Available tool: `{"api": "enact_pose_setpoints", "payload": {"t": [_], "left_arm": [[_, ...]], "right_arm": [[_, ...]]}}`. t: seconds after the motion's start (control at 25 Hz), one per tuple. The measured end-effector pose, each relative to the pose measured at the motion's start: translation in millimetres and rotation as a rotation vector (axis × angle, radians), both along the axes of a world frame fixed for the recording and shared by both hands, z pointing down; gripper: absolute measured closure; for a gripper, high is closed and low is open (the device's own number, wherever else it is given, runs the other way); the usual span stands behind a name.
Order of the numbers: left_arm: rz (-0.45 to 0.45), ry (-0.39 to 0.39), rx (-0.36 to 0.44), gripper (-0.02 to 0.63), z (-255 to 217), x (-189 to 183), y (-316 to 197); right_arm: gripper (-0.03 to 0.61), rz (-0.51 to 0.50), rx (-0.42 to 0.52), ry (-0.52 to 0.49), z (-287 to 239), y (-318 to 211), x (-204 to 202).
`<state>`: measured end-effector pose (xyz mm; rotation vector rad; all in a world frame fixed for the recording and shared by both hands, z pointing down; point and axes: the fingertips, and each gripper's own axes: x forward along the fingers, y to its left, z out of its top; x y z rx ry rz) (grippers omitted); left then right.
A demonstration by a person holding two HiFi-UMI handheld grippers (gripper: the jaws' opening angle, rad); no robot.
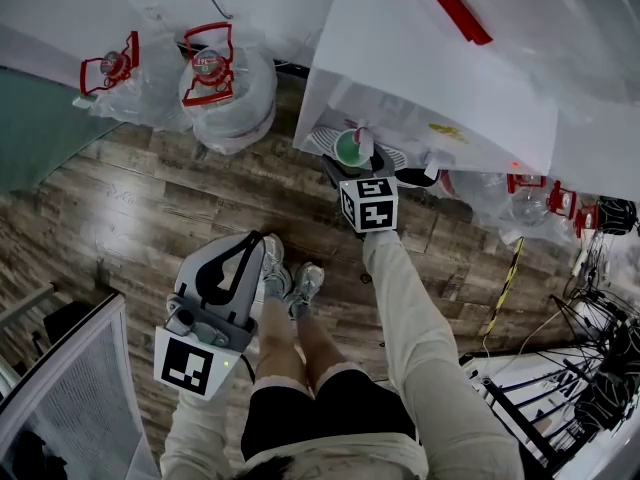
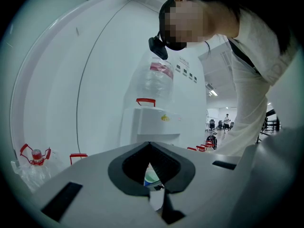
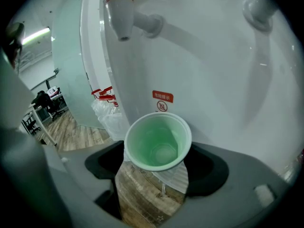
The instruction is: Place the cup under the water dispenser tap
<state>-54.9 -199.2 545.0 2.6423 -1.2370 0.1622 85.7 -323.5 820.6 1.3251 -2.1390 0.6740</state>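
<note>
The empty pale-green cup (image 3: 158,141), white-rimmed, stands upright below the red-capped white water dispenser tap (image 3: 121,13).

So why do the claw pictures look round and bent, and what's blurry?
Both gripper views are fisheye, dark at the corners; right gripper view: cup sharp, dispenser bowed; left gripper view: claw soft up close; head view: evenly lit.

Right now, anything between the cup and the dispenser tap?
Nothing visible. The cup sits between the right gripper's jaws; the tap is up and left of it in the right gripper view, with clear air between.
</note>
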Motion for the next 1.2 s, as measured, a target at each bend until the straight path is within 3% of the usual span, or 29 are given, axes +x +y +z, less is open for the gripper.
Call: {"api": "enact_pose_setpoints", "payload": {"t": [0.36,0.76,0.84,1.08,1.2], "left_arm": [[0.003,-0.01,0.019,0.609,-12,8,8],[0.066,-0.014,0.046,0.609,-30,27,16],[0.08,-0.013,0.049,0.609,-33,29,19],[0.117,-0.001,0.07,0.609,-46,28,28],[0.134,0.002,0.077,0.609,-54,25,34]], "right_arm": [[0.184,0.034,0.028,-0.046,-18,15,11],[0.197,0.049,0.07,-0.108,-56,43,18],[0.257,0.055,0.096,-0.096,-66,49,20],[0.551,0.101,0.194,-0.025,-102,67,27],[0.569,0.12,0.229,-0.029,-121,76,27]]}}
